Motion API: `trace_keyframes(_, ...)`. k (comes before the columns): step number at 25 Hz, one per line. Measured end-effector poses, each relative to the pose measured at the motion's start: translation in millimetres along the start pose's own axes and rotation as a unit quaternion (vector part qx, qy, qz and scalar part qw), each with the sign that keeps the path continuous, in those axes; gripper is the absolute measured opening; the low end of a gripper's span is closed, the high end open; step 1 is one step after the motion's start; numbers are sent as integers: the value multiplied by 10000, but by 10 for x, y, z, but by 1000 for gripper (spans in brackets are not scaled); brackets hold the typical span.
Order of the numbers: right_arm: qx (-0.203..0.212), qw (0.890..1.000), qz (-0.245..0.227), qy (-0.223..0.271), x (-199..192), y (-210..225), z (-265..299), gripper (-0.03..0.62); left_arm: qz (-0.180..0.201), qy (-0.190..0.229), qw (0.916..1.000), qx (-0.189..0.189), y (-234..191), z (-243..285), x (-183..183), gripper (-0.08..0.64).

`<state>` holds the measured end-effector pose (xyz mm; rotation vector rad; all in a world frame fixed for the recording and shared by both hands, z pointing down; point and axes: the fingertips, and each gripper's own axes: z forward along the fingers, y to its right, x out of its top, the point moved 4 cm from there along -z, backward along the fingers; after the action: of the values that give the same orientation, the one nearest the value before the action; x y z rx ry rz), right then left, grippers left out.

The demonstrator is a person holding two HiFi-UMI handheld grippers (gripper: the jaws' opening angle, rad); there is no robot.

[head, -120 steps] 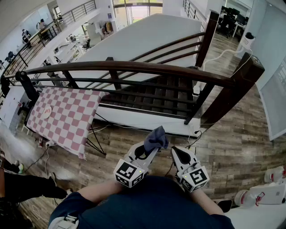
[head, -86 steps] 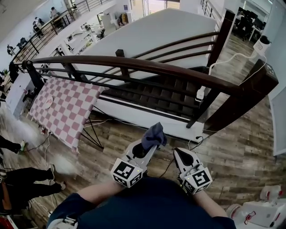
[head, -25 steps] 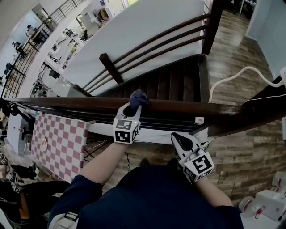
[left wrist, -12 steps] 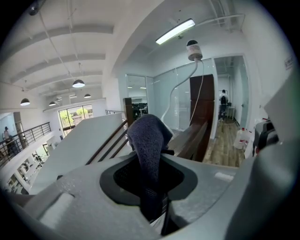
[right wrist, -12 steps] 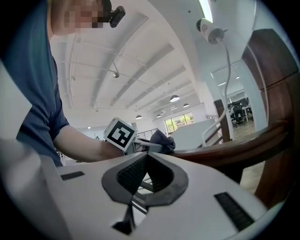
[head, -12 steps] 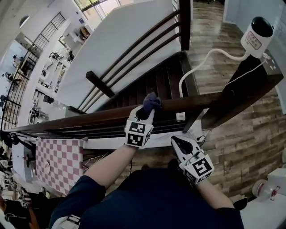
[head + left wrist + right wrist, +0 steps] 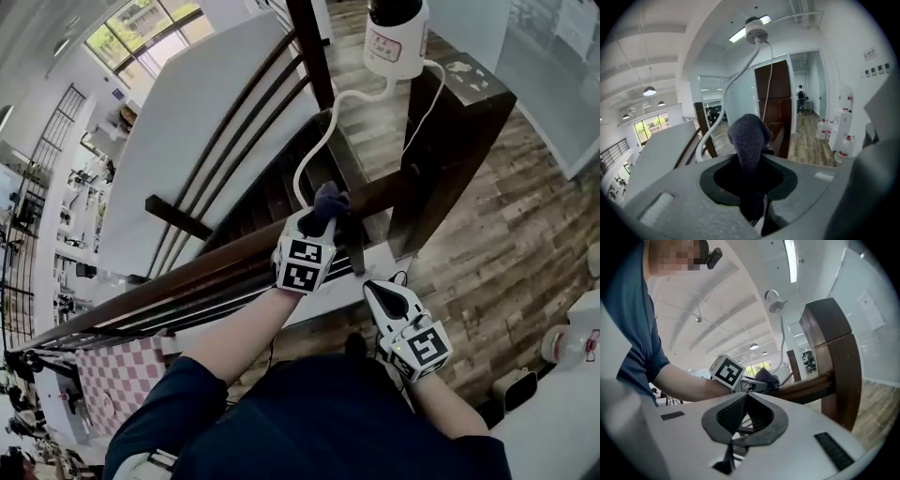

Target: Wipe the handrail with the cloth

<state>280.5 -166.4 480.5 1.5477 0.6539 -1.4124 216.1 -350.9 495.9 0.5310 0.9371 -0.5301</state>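
The dark wooden handrail runs from lower left up to a thick newel post. My left gripper is shut on a dark blue-grey cloth and presses it on the rail's top, close to the post. In the left gripper view the cloth bulges out between the jaws of the left gripper. My right gripper hangs low near my body, shut and holding nothing. From the right gripper view I see the cloth resting on the rail beside the post.
A white camera unit sits on the post, its white cable trailing down past the rail. Dark stairs drop beyond the rail. A checkered table stands lower left, and water jugs stand on the wood floor at right.
The person walked up to the rail, set the cloth on it, and the left gripper slid it rightward along the rail toward the post. The right gripper stayed low and shut.
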Motion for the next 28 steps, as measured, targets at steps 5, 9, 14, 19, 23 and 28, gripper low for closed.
trace_keyframes(5, -485, 9988, 20, 45, -8, 239, -364, 11, 306, 94, 9990, -323, 449, 424, 365, 91)
trace_keyframes(9, -904, 9958, 132, 88, -46, 367, -660, 11, 478, 63, 9972, -564, 779, 727, 622, 92)
trace_keyframes(14, -1351, 9903, 315, 53, -160, 505, -972, 11, 667, 66, 9944, -817, 1136, 1061, 895, 92)
trace_keyframes(19, -1548, 9872, 394, -10, -262, 496, -1100, 11, 767, 94, 9937, -817, 1271, 1114, 969, 91)
trace_keyframes(23, -1487, 9884, 302, -84, -272, 453, -1000, 11, 672, 100, 9949, -740, 1121, 959, 856, 91)
trace_keyframes(28, -1091, 9936, 143, -263, -266, 244, -679, 11, 392, 17, 9982, -445, 621, 517, 545, 92)
